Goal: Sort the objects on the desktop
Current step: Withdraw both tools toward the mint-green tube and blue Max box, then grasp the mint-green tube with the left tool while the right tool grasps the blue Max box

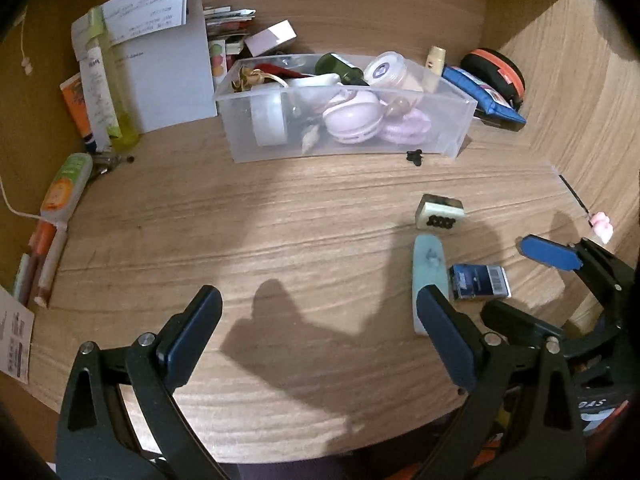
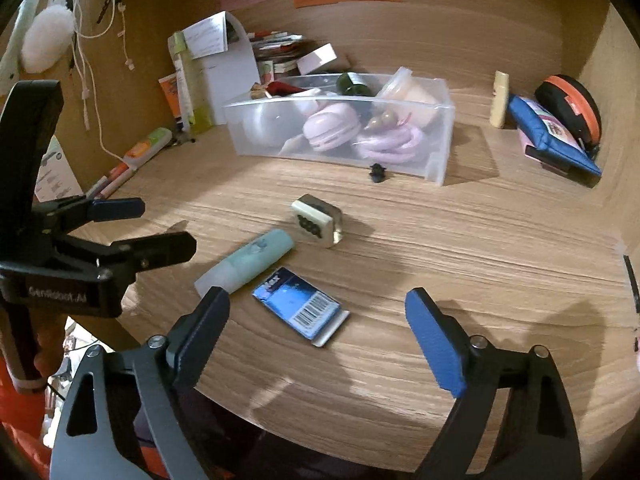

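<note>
Loose on the wooden desk lie a mint-green tube [image 1: 429, 276] [image 2: 250, 266], a blue eraser with a barcode sleeve [image 1: 479, 282] [image 2: 302, 307], a mahjong-style tile block [image 1: 440, 213] [image 2: 318, 221] and a small black clip [image 1: 414, 156] [image 2: 377, 172]. A clear plastic bin [image 1: 440, 128] [image 2: 438, 144] full of small items stands behind them. My left gripper [image 1: 320, 320] is open and empty, its right finger beside the tube. My right gripper [image 2: 318, 316] is open and empty, hovering around the eraser; it also shows in the left wrist view [image 1: 520, 280].
A white folder [image 1: 168, 80], tubes and pens [image 1: 48, 256] line the left wall. A blue pouch [image 1: 484, 96] [image 2: 554, 140], a black-orange round case [image 2: 568, 106] and a cream stick [image 2: 499, 100] sit at the back right. A pink charm [image 1: 603, 226] lies at the right wall.
</note>
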